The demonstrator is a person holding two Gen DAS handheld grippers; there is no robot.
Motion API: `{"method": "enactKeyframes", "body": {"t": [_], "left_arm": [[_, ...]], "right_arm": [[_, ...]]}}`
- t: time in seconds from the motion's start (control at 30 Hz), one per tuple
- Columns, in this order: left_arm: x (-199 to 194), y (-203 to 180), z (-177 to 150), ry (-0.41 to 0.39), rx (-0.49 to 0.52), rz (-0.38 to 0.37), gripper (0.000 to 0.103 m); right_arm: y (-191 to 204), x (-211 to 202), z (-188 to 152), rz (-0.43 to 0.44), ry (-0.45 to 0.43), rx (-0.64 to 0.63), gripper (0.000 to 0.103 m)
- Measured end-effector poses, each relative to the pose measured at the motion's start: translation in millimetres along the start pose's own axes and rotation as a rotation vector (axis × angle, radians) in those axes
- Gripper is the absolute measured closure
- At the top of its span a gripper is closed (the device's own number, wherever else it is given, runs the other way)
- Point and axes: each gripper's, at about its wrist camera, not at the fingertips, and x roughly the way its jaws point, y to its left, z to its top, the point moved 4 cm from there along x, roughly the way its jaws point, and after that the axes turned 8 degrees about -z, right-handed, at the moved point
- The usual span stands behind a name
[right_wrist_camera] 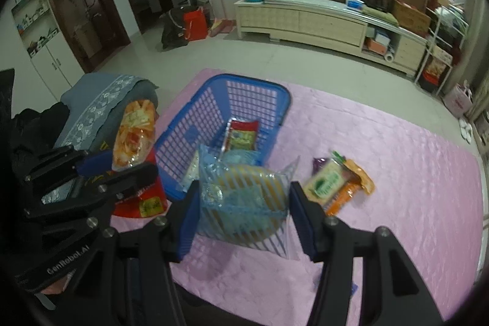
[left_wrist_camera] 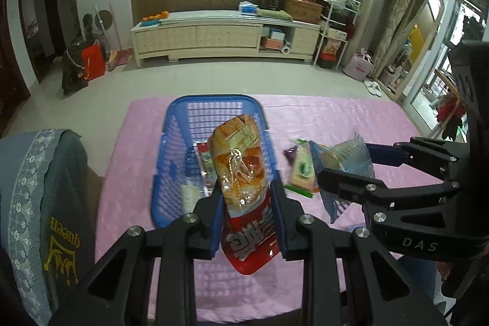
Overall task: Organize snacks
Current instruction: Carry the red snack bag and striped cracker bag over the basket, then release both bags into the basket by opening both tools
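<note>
We read "queen", upside down in yellow, on the grey folded cloth; "DAS" on the right hand-held gripper; "GenRobot.AI" on the left hand-held gripper.

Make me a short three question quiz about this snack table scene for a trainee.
1. True or false: the blue basket already holds snacks.
2. Which claw grips the red and orange snack bag: A left, B right?
3. Fill in: the right claw grips a clear bag with ____ stripes.

Key: 1 true. 2 A, the left claw. 3 blue.
</note>
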Motion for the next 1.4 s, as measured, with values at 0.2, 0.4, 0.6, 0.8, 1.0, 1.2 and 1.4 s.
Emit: {"method": "enactKeyframes", "body": {"t": [0.2, 0.4, 0.6, 0.8, 1.0, 1.2, 1.4], "left_arm": [[13.9, 27.5, -0.3, 0.019, -0.009, 0.003, 0.077], [37.9, 51.3, -4.3, 0.039, -0.038, -0.015, 0.077], [53.8, 70.6, -10.7, 0.056, -0.070, -0.024, 0.077], [52.4, 79.6, -16.8, 0.060, -0.073, -0.012, 0.077], [47.8, 80.0, -21.0, 0.068, -0.068, -0.002, 0.077], [42.6, 73.8, -19.9, 0.062, -0.059, -0.011, 0.077], [45.7, 67.8, -17.8, 0.063, -0.031, -0.019, 0.076]], "right_arm": [[19.4, 41.3, 9.8, -0.006, 0.062, -0.027, 0.043], [28.7, 77.5, 6.3, -0.009, 0.131, -0.036, 0.043], [39.6, 100.9, 1.1, -0.034, 0.164, -0.071, 0.042], [47.2, 109.7, -3.2, -0.084, 0.172, -0.123, 0.036], [36.9, 98.9, -2.0, -0.117, 0.144, -0.063, 0.003], [22.2, 90.0, -2.8, -0.135, 0.135, -0.028, 0.000], [7.6, 83.8, -6.5, -0.139, 0.125, 0.035, 0.000]]}}
